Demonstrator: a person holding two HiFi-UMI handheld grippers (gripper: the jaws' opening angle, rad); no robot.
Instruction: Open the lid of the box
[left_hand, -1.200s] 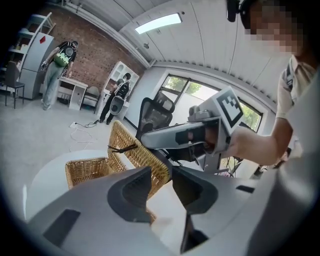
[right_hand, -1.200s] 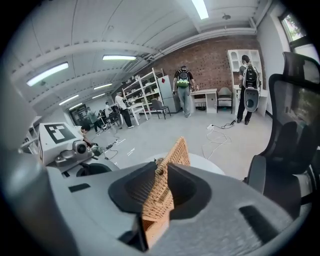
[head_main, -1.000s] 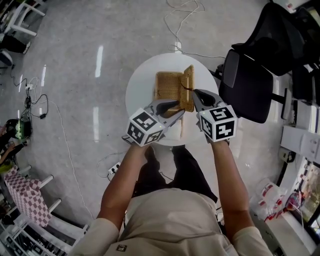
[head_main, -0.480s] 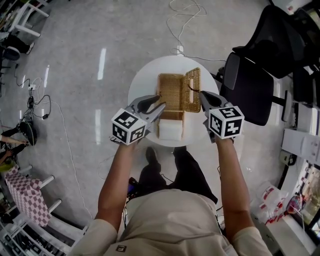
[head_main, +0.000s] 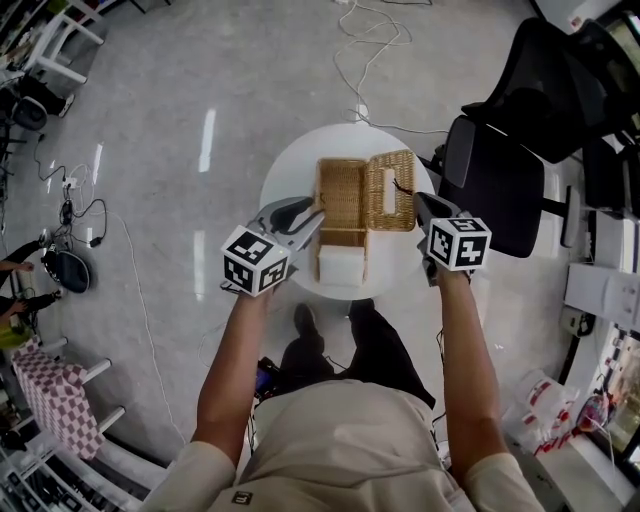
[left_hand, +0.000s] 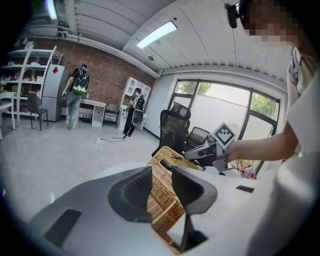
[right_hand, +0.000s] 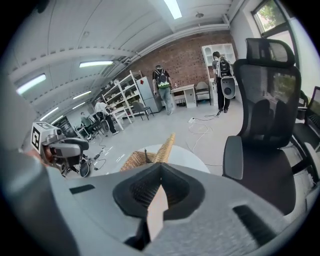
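A wicker box stands on the round white table. Its lid is swung open to the right, inner side up, with a dark loop on it. My left gripper is at the box's near left corner. It is open by a narrow gap, through which the wicker wall shows. My right gripper hovers just right of the lid, shut with nothing in it. In the right gripper view, the lid stands beyond the right gripper, apart from it.
A white block lies on the table against the box's near side. A black office chair stands close on the right. Cables trail over the floor beyond the table. People stand far off in the room.
The lid has swung from upright to open on the right. My right gripper went right with it, then shut empty. The left gripper drew back to the left.
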